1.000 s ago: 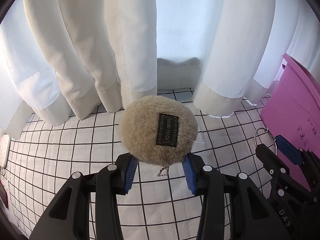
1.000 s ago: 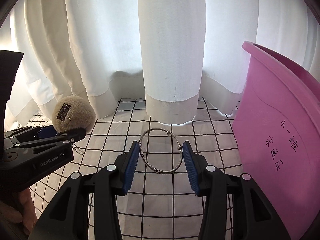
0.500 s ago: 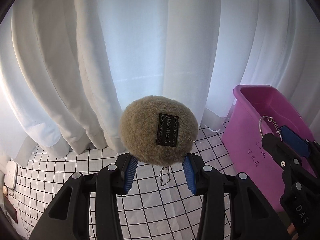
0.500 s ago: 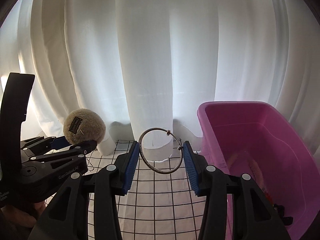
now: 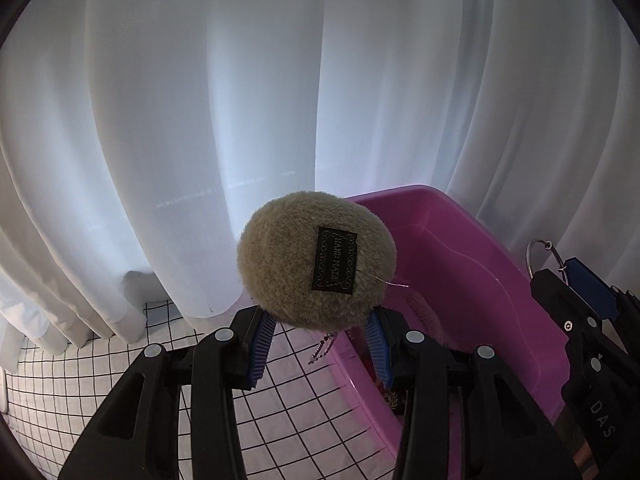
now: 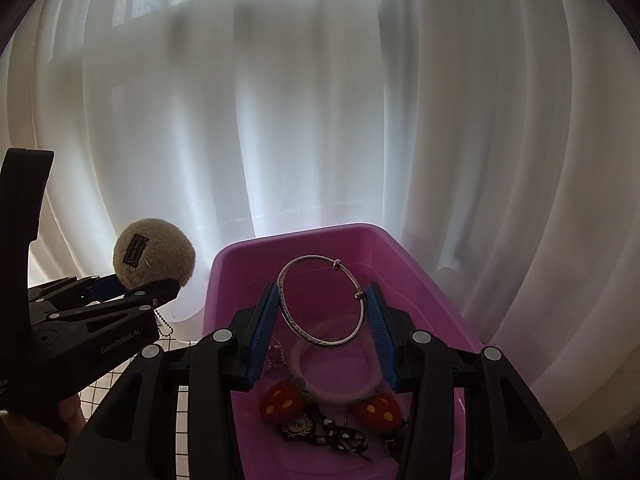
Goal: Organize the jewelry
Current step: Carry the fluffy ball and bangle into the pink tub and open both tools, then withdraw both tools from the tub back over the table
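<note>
Bangle [image 6: 322, 300], a thin silver hoop with engraved band and two small sliders, sits clamped across its width in the right claw [image 6: 322, 322], held above the pink plastic bin [image 6: 420, 276]. Pompom [image 5: 316, 260], a tan plush ball with a black woven label and bead chain, is pinched in the left claw [image 5: 318, 338] over the bin's left rim. Inside lie a fuzzy headband [image 6: 340, 376] with red mushrooms and other trinkets, so sorting seems well underway; both held pieces are not yet dropped in.
</note>
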{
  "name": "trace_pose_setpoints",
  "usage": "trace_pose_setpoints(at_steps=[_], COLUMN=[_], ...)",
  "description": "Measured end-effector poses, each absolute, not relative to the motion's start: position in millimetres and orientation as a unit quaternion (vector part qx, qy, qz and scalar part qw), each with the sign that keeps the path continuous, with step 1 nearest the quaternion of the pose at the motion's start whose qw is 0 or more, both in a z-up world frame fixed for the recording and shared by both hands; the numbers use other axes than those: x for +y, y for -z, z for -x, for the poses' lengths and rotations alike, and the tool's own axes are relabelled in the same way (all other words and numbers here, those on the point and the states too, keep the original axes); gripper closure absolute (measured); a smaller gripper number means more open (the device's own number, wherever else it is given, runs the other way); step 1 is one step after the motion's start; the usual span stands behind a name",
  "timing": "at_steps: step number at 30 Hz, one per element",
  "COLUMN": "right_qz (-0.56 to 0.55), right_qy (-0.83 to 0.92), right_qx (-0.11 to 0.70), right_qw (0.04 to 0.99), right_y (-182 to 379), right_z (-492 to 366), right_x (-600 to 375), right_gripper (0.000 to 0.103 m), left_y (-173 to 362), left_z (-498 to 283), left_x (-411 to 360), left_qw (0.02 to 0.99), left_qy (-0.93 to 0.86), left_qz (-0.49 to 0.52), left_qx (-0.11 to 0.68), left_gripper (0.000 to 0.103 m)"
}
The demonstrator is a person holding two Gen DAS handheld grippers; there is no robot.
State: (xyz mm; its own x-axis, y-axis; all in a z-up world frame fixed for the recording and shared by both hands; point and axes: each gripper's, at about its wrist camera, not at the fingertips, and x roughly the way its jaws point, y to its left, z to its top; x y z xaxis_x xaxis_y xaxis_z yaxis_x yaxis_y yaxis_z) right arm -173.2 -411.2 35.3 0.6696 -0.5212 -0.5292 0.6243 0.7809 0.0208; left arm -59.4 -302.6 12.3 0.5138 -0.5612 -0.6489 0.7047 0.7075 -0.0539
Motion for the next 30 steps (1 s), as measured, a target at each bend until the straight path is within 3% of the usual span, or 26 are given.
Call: trace_pose_setpoints(at_steps=[17,19,21,23,29,30], right_qz=[-0.132,-0.130,-0.120,-0.109,-0.119,-0.121], right_qy=[0.298,0.298,0.303,0.309,0.307,0.307], right_qx=[0.323,0.327,0.331,0.327,0.327,0.326], right_qw=[0.888,0.887,0.885,0.886,0.886,0.886], right_y=[2,3,1,-1,0,0], right_z=[178,176,178,179,179,180], right_x=[-475,-476,-471,-469,-478,-479], right_gripper=[0.059,0.059,0.043,0.035,0.035,0.035], left_y=[28,31,33,36,35,34], left_z=[73,72,73,73,74,75], left_x=[-373,-375,-376,-376,-371,-371], left_qw=[0.845,0.844,0.842,0.842,0.841,0.844], left_qy=[0.334,0.329,0.324,0.318,0.319,0.312], left_qz=[-0.140,-0.141,-0.145,-0.152,-0.143,-0.146], left_qx=[0.394,0.400,0.405,0.408,0.414,0.411], left_gripper=[0.059,0.054,0.049,0.045,0.034,0.029])
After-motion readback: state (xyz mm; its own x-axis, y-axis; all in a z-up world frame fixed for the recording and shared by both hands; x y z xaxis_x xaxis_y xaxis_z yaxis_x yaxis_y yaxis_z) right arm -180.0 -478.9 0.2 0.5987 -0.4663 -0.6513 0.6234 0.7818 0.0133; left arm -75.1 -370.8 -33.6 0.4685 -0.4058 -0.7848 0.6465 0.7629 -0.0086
